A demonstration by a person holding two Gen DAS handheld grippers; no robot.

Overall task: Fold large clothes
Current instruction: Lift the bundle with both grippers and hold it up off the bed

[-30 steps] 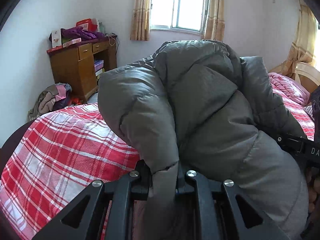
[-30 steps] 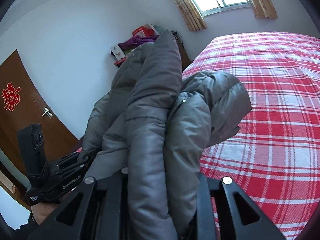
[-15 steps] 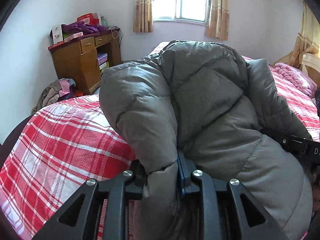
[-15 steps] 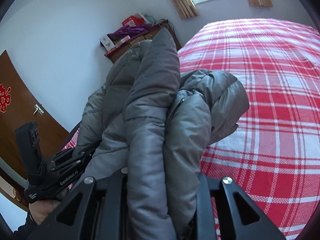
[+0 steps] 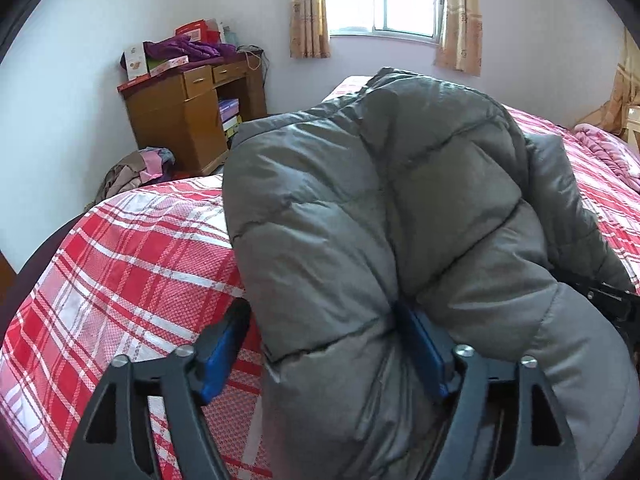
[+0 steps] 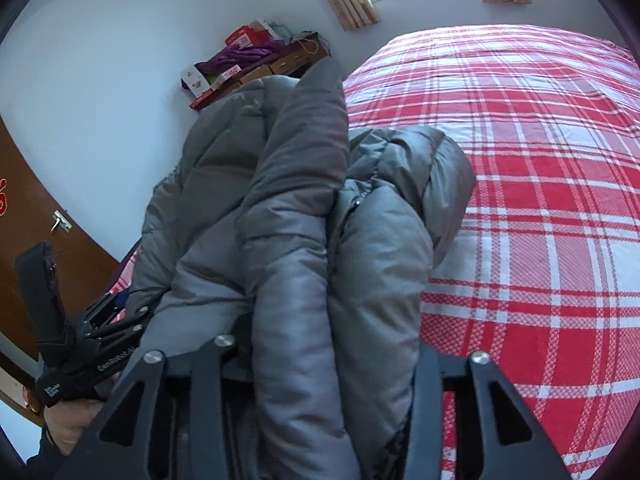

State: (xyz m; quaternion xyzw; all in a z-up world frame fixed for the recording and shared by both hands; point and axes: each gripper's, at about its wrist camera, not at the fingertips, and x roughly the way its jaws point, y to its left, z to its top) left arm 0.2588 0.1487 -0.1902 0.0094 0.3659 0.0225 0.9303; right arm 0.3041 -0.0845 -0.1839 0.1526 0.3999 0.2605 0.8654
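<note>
A bulky grey puffer jacket (image 5: pixel 400 208) lies bunched and folded over on the red plaid bed (image 5: pixel 132 264). It fills the right wrist view too (image 6: pixel 304 232). My left gripper (image 5: pixel 324 344) is open; its blue-padded fingers (image 5: pixel 222 344) stand wide apart, with a fold of the jacket loose between them. My right gripper (image 6: pixel 332 344) is shut on a thick fold of the jacket. The left gripper (image 6: pixel 100 336) also shows at the lower left of the right wrist view, held in a hand.
A wooden desk (image 5: pixel 188 112) with boxes and purple cloth stands by the far wall under a curtained window (image 5: pixel 384 0). A heap of clothes (image 5: pixel 136 168) lies on the floor beside it. A pink quilt (image 5: pixel 608 152) lies at the bed's right. A brown door (image 6: pixel 28 200) is at the left.
My left gripper has opened and let go of the jacket fold. The jacket has sunk lower toward the bed. The right gripper keeps its hold.
</note>
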